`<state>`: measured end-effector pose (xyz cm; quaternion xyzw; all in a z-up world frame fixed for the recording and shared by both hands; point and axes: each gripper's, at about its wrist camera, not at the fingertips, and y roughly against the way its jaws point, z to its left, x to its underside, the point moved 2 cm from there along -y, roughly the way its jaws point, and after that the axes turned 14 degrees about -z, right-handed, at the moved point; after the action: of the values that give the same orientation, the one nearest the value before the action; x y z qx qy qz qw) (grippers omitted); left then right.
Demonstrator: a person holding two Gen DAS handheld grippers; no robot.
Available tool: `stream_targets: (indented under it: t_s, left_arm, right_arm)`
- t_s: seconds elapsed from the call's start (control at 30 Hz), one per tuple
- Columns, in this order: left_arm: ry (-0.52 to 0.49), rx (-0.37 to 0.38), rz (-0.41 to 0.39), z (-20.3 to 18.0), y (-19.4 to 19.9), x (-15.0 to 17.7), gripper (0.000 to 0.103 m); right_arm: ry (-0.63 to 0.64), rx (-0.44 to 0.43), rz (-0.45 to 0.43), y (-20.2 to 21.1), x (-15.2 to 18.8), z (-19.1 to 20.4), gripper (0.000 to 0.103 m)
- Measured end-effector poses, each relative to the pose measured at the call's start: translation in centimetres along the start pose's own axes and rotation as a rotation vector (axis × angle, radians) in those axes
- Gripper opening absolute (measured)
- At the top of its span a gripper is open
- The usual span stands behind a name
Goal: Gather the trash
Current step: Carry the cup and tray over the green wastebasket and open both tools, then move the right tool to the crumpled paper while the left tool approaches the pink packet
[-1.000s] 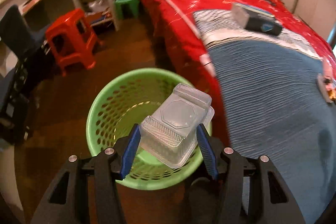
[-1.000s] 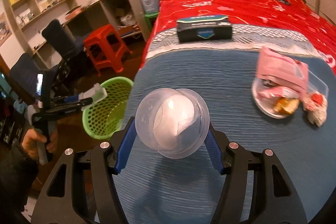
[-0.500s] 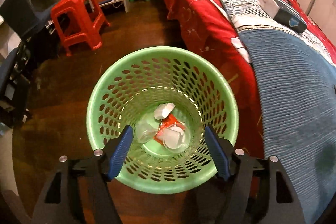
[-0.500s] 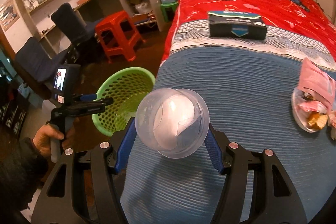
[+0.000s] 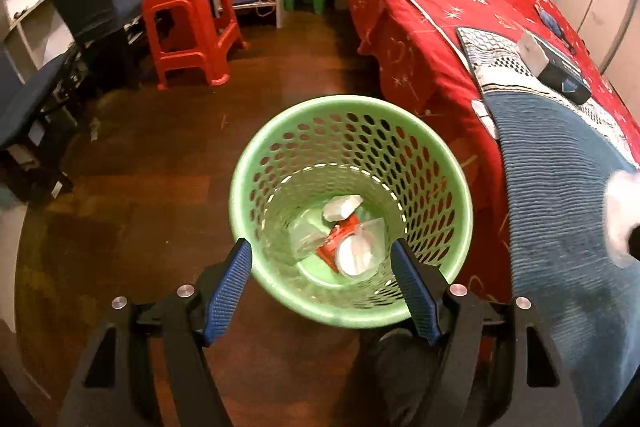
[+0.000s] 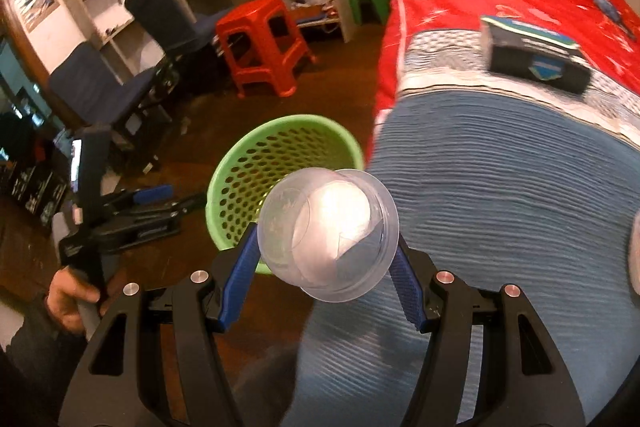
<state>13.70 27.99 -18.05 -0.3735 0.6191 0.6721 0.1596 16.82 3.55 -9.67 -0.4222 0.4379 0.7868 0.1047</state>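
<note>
The right tool (image 6: 326,267) pinches a clear round plastic container (image 6: 329,233) between its blue pads, over the edge of the blue ribbed bedspread (image 6: 500,195). Just ahead and to its left on the floor stands the green perforated plastic basket (image 6: 256,171). The left tool (image 5: 322,285), spread and empty, hovers above that basket, where clear tubs and a red wrapper (image 5: 340,233) lie. The step in hand appears to be carrying; next, the right tool should move over the rim and release.
</note>
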Motion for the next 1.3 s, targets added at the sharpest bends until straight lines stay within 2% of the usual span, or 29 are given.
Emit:
stream_targets:
  t_s: [0.37, 0.63, 0.7, 0.9, 1.1, 1.3]
  left_arm:
    - [0.017, -0.038, -0.059, 2.9, 3.0, 0.4, 0.074]
    - [0.045, -0.041, -0.051, 3.6, 3.1, 0.9, 0.074]
    - [0.048, -0.037, -0.048, 3.6, 3.0, 1.1, 0.074]
    - [0.044, -0.034, -0.052, 2.9, 3.4, 1.0, 0.074]
    - [0.023, -0.019, -0.068, 1.2, 4.5, 0.5, 0.074]
    - [-0.016, 0.008, -0.096, -1.5, 5.8, -0.3, 0.075]
  right_arm:
    - [0.02, -0.035, 0.1, -7.6, -0.6, 3.9, 0.062]
    - [-0.01, -0.04, 0.149, -11.1, -0.5, 4.6, 0.064]
    - [-0.016, -0.047, 0.141, -10.9, -0.5, 4.7, 0.071]
    - [-0.001, -0.036, 0.104, -9.3, -0.8, 4.5, 0.072]
    - [0.037, -0.015, 0.042, -4.8, -0.9, 3.1, 0.072]
    - [0.006, 0.04, -0.023, 0.4, 0.1, 0.1, 0.074]
